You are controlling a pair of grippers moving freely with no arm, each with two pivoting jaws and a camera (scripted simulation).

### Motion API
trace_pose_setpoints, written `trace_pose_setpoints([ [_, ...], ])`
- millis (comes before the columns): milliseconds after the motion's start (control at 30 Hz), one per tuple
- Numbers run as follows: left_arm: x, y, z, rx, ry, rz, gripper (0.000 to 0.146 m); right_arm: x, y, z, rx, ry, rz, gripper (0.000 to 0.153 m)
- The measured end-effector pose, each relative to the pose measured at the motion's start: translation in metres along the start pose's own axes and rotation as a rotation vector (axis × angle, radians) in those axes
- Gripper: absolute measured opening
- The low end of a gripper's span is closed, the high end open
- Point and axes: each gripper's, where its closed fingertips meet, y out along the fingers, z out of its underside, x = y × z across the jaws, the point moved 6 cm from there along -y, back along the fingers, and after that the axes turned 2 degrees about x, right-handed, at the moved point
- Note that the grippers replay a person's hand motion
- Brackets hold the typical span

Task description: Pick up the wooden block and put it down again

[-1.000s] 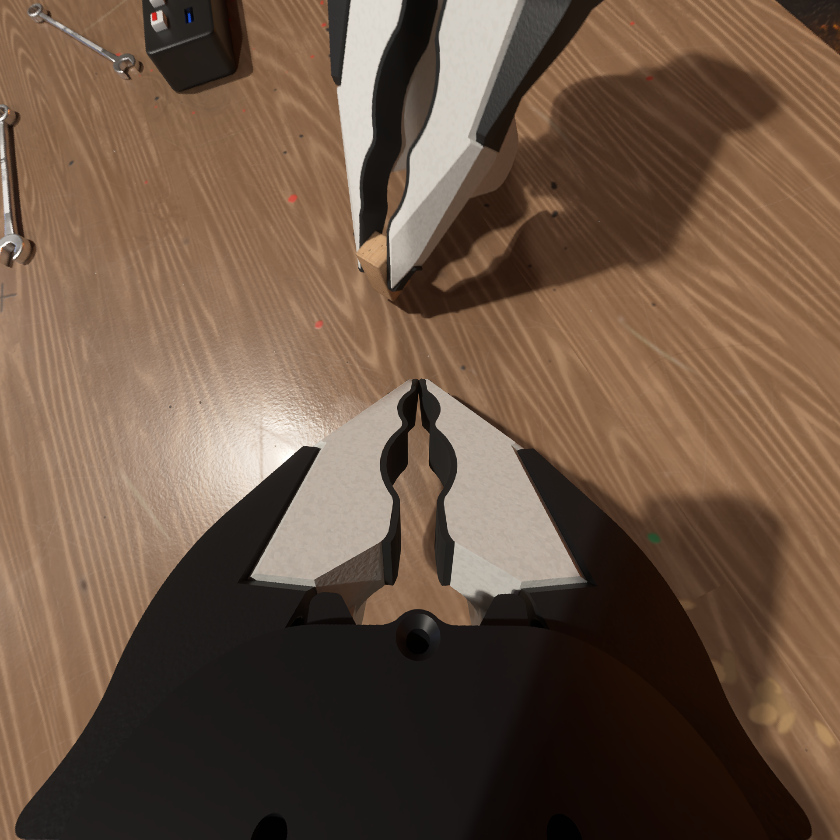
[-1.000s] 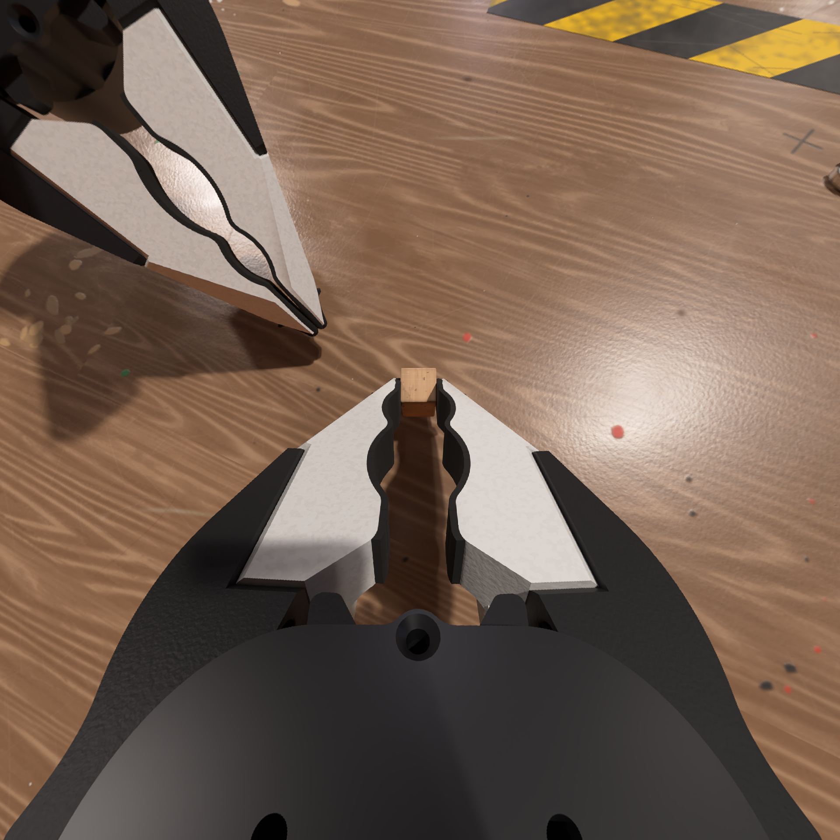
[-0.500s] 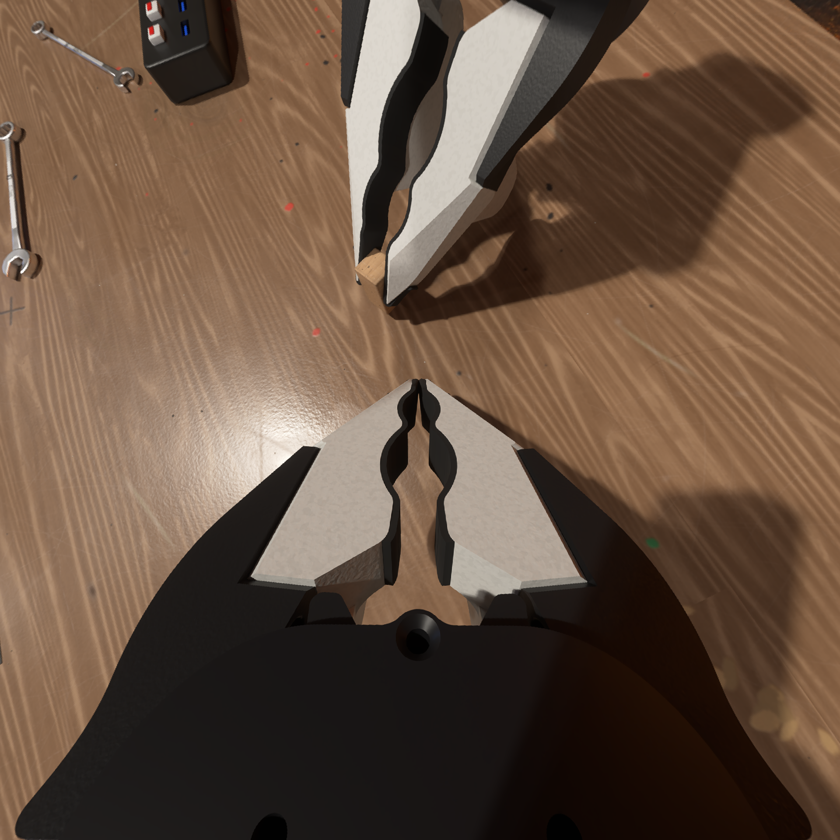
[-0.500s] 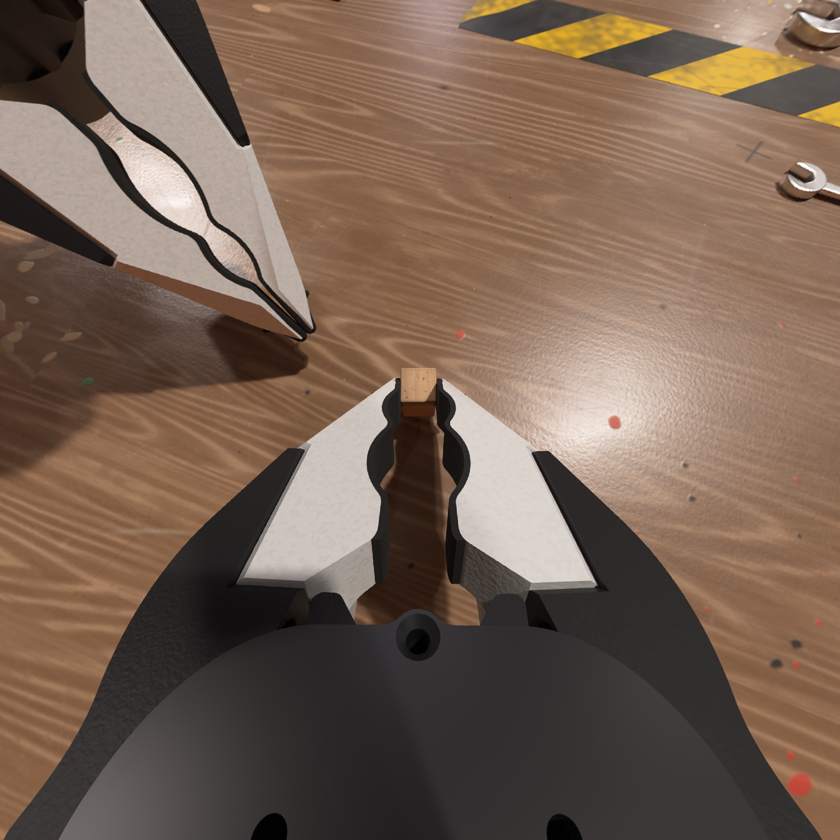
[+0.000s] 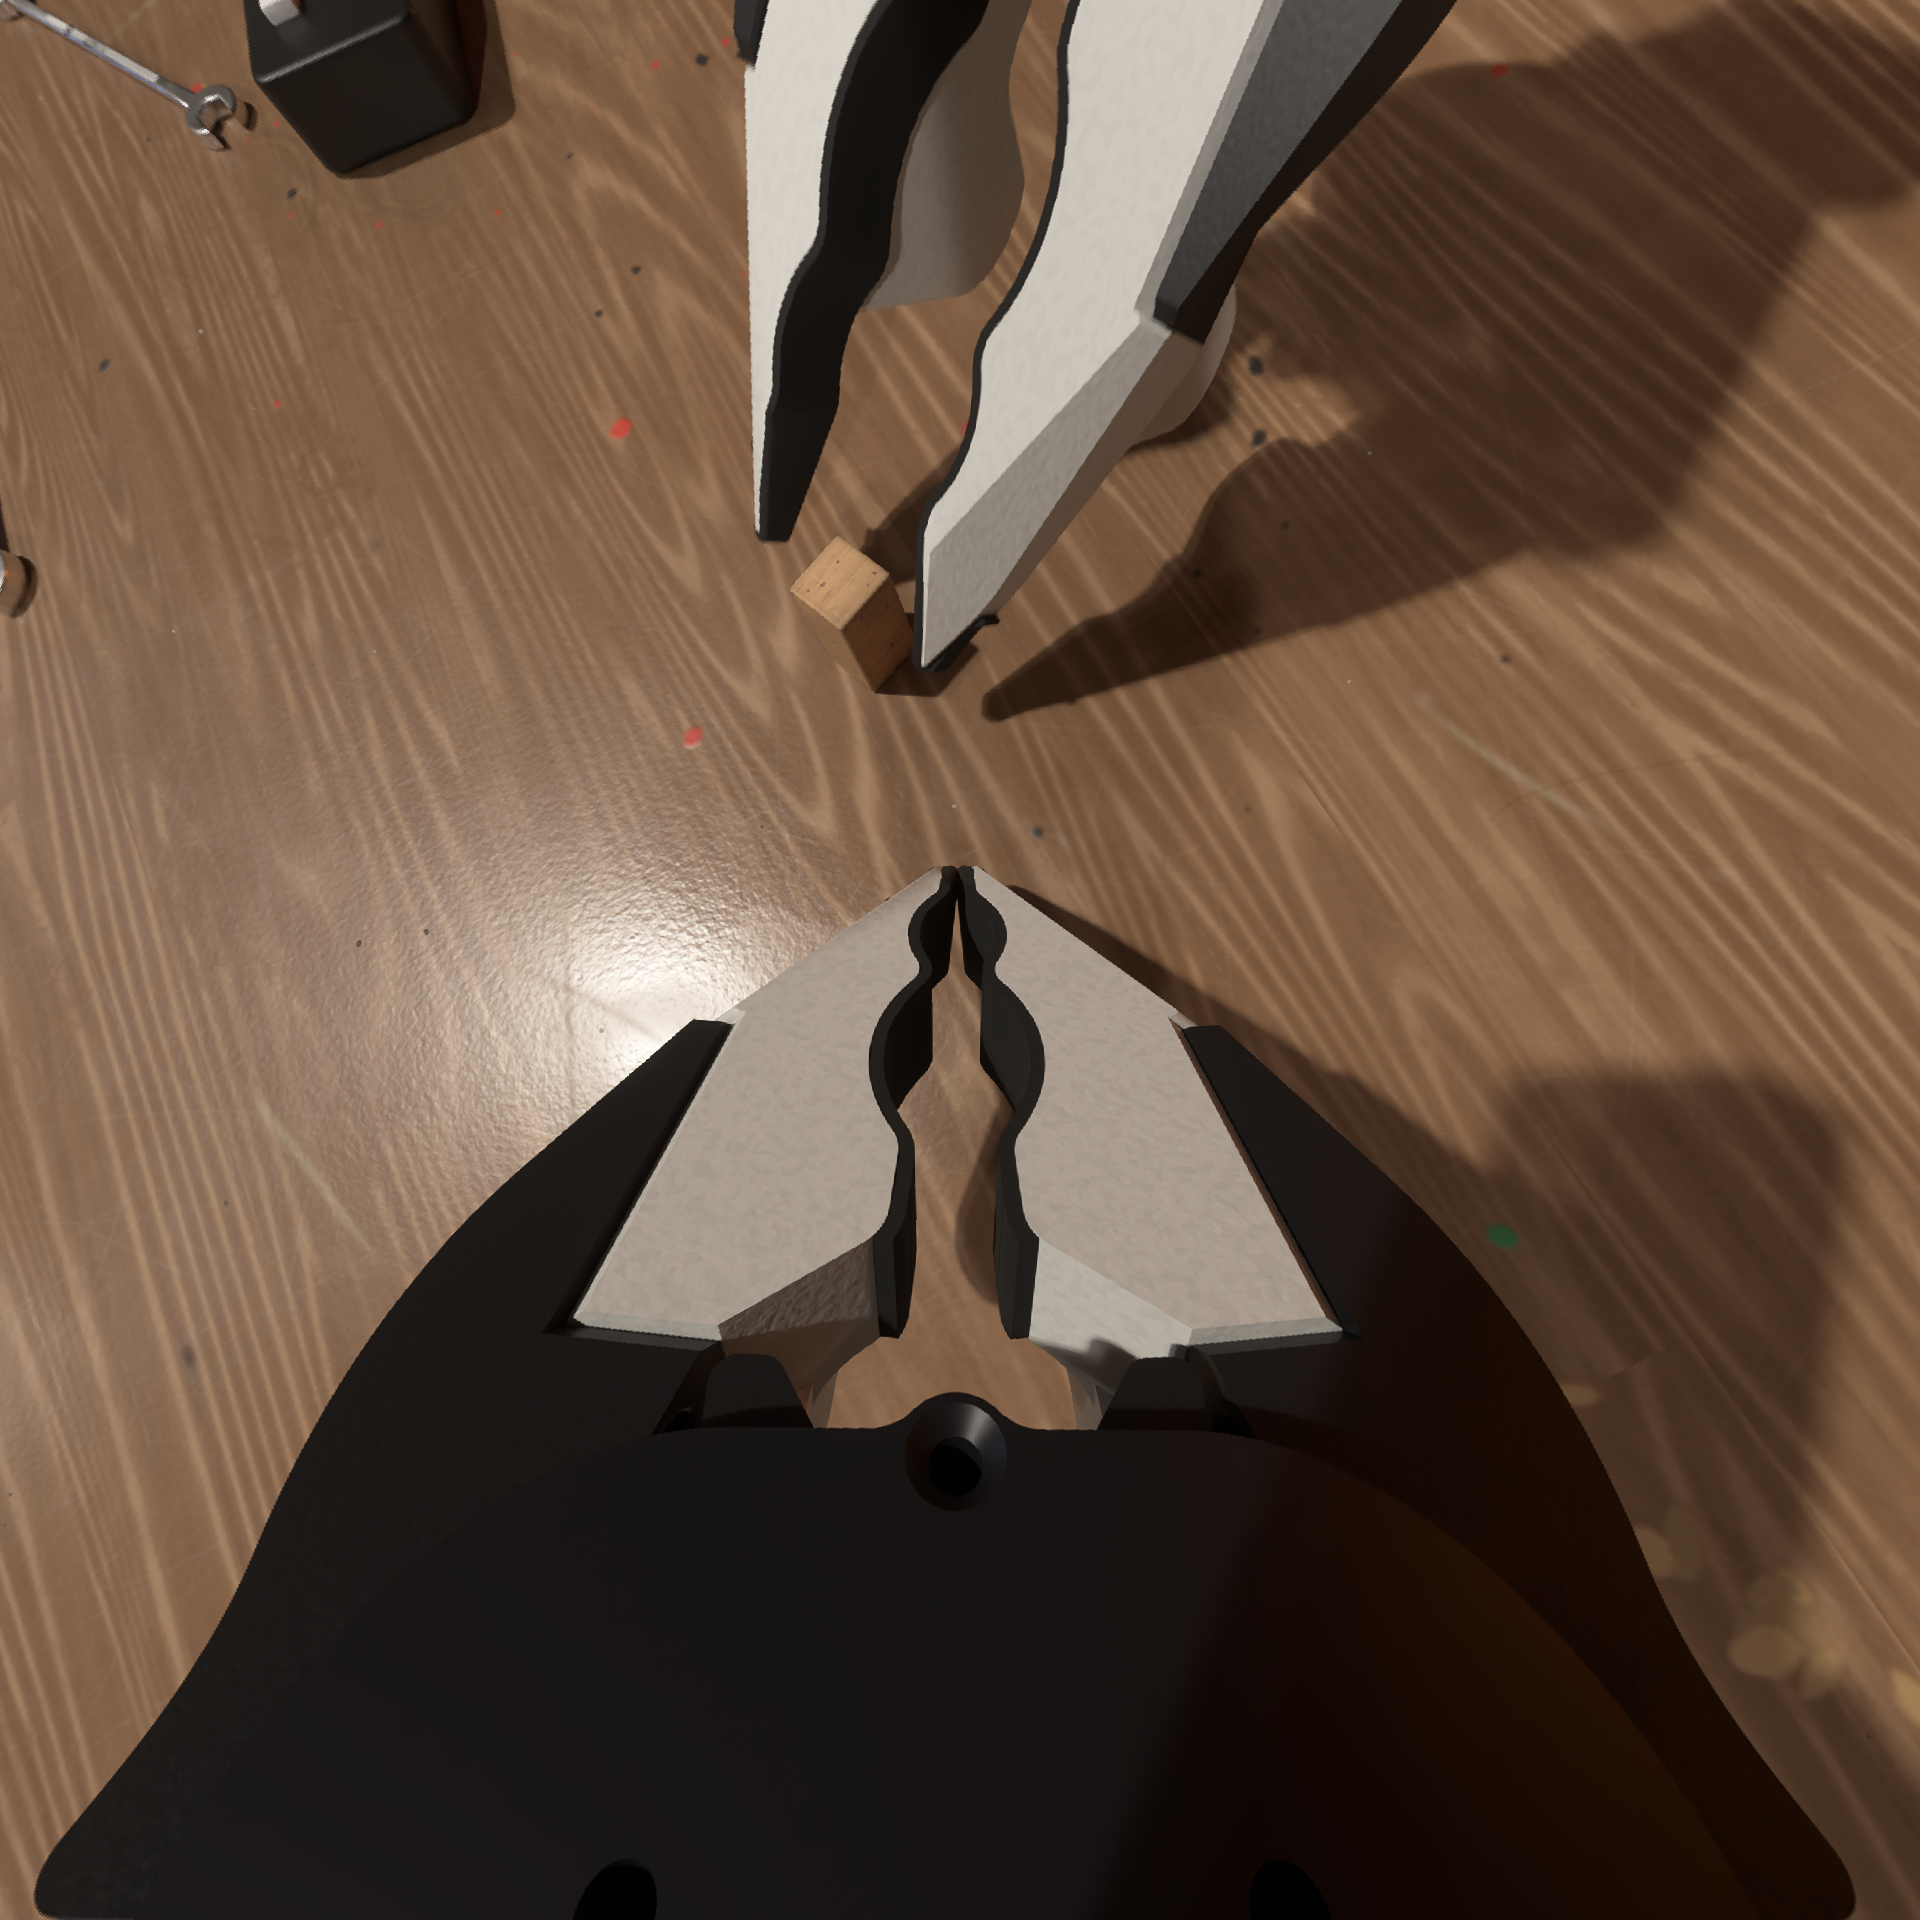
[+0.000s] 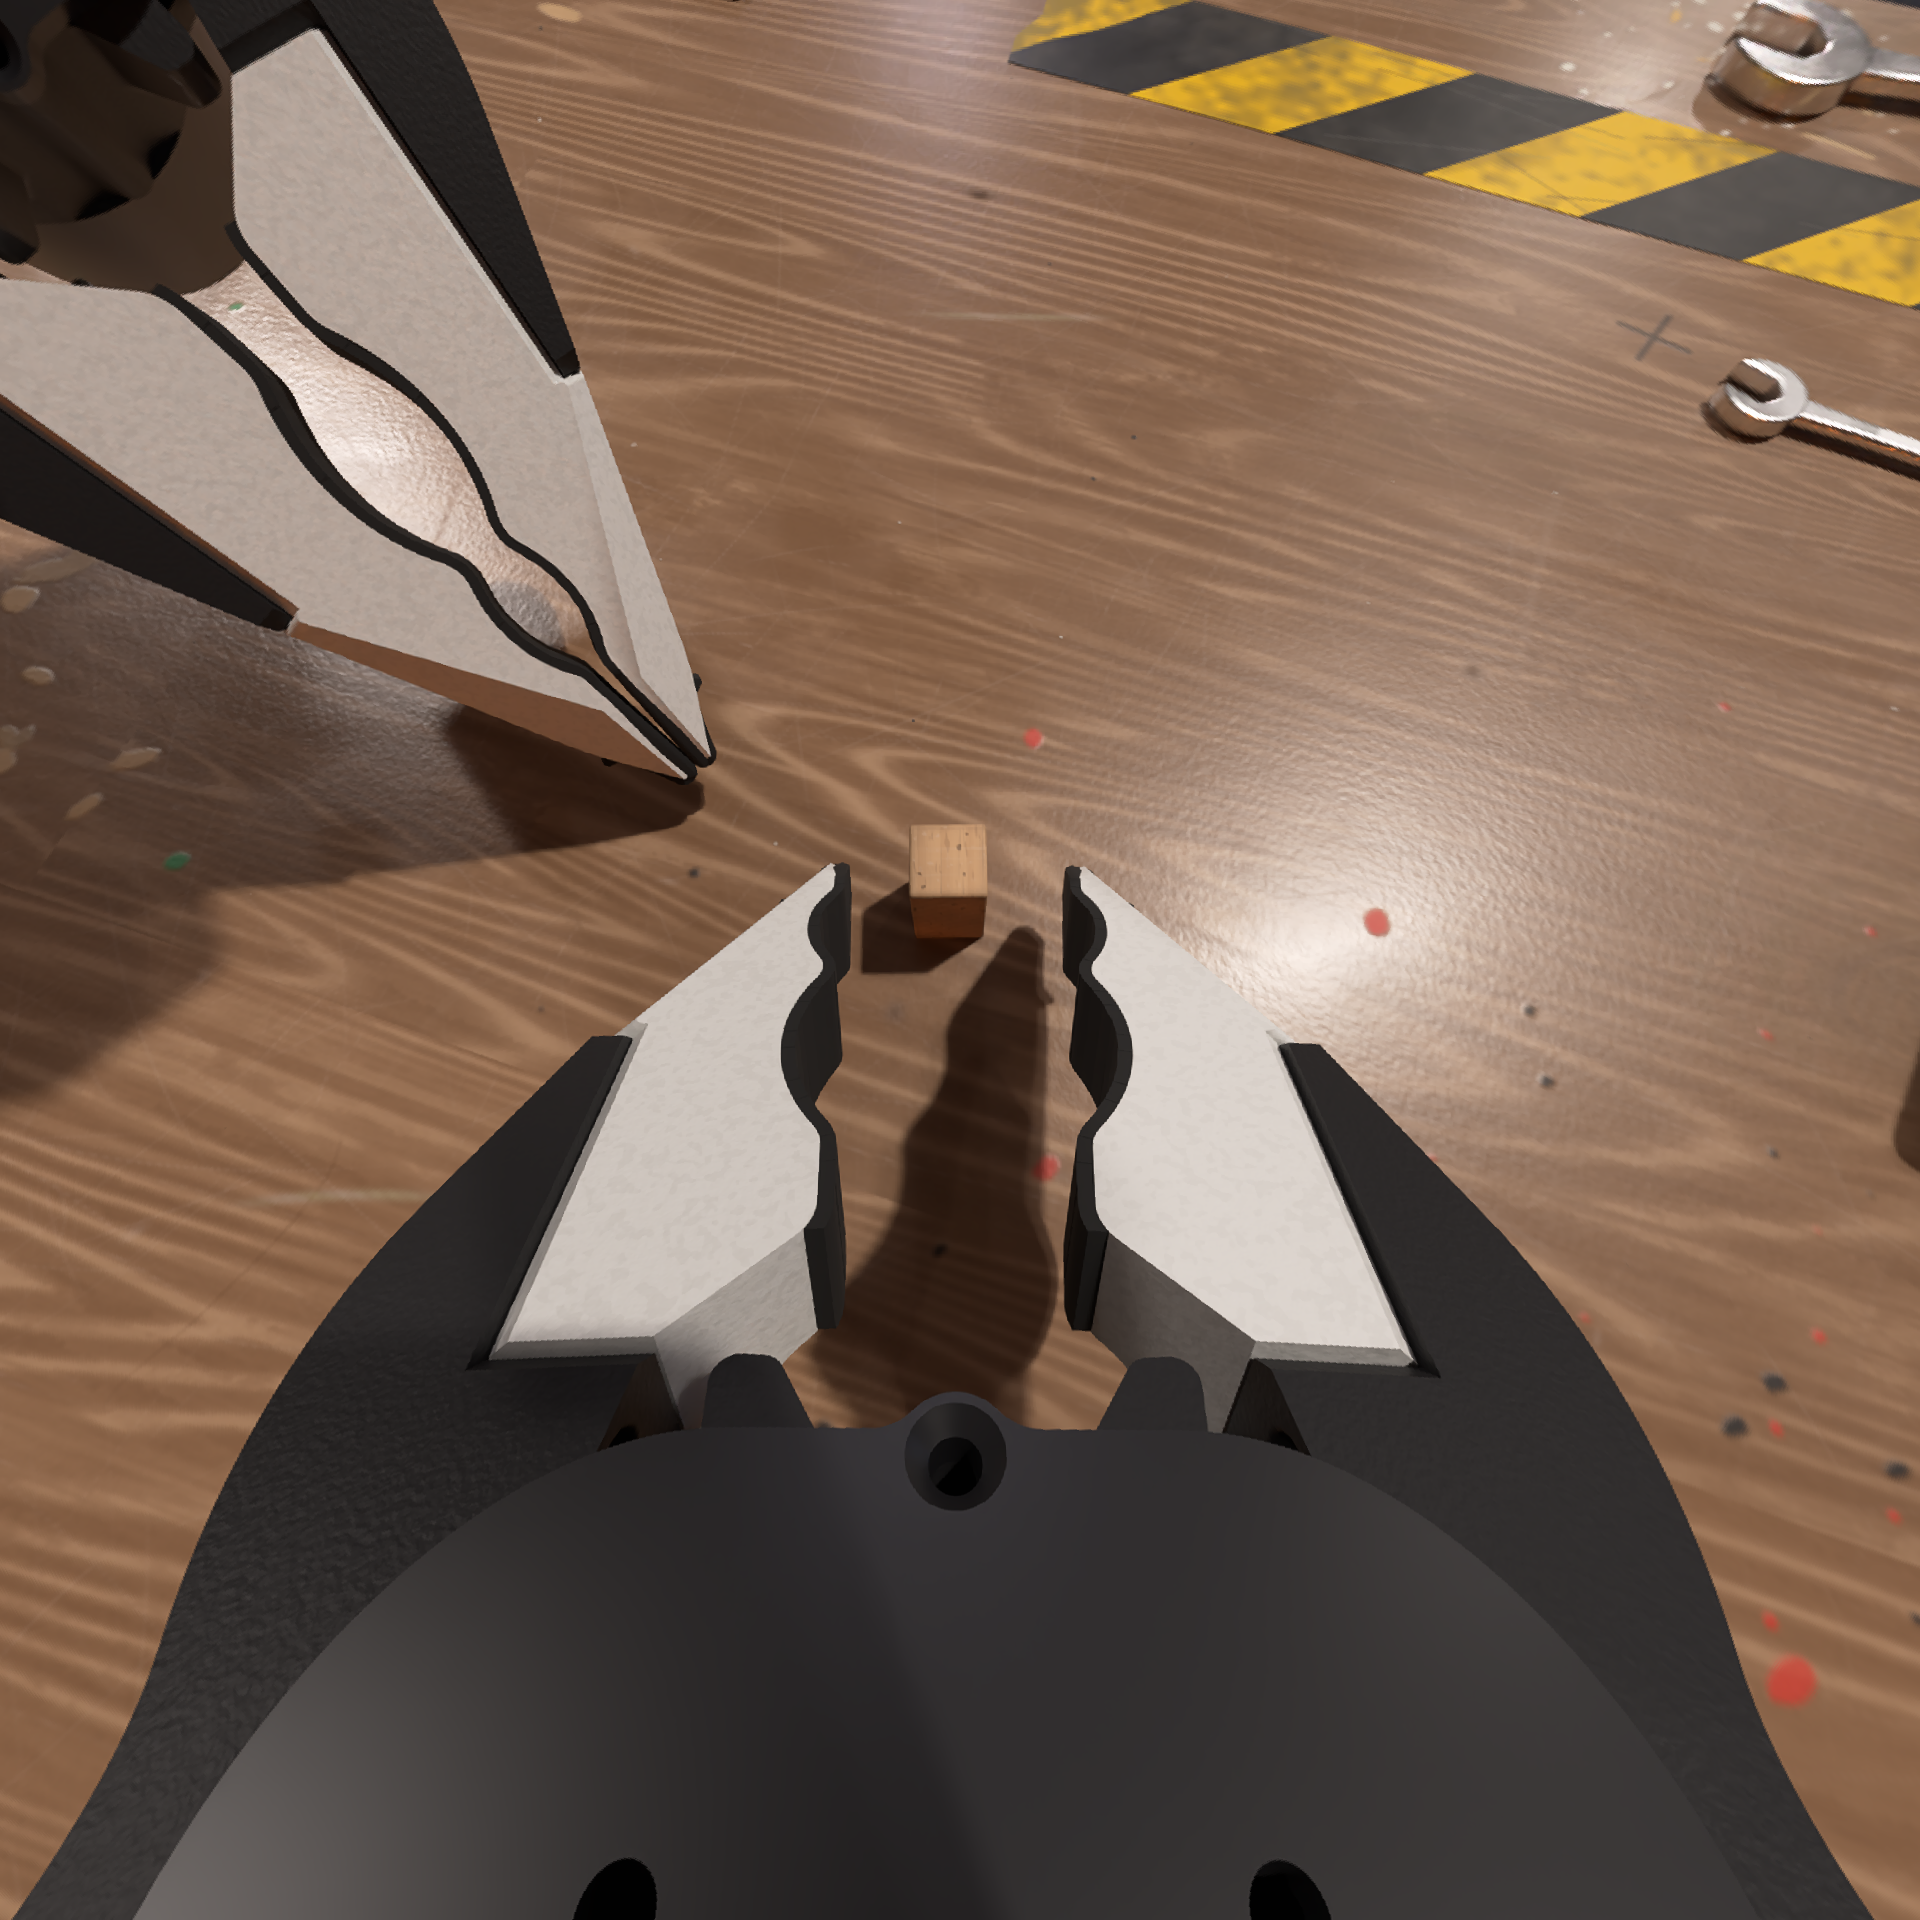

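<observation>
A small wooden block (image 6: 947,879) stands on the wooden table (image 6: 1247,582). My right gripper (image 6: 956,883) is open, its fingertips either side of the block and not touching it. The left wrist view shows the block (image 5: 854,607) between the right gripper's (image 5: 852,592) spread fingers. My left gripper (image 5: 956,875) is shut and empty, a short way from the block. It also shows in the right wrist view (image 6: 696,758), to the left of the block.
A yellow-and-black striped strip (image 6: 1507,135) and two wrenches (image 6: 1808,416) (image 6: 1808,52) lie at the far right. A black box (image 5: 364,83) and a wrench (image 5: 156,83) lie at the far left of the left wrist view.
My right gripper has opened and let go of the block, which now stands free on the table. The left gripper stays shut.
</observation>
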Motion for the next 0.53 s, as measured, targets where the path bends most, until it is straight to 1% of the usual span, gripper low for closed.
trace_pose_setpoints([
  [133,0.0,0.001,0.0,-0.001,0.003,-0.001,0.0,0.002,-0.012,0.0,0.02,-0.031,0.02,0.039],
  [267,0.0,0.001,-0.001,0.006,0.012,-0.009,0.0,0.01,-0.016,0.003,0.052,-0.082,-0.033,0.022],
  [400,0.0,0.001,-0.002,0.008,0.016,-0.015,0.0,0.015,-0.009,0.009,0.093,-0.104,-0.063,0.021],
  [533,0.001,0.001,-0.001,0.004,0.012,-0.02,0.0,0.017,-0.007,0.01,0.106,-0.111,-0.059,0.021],
])
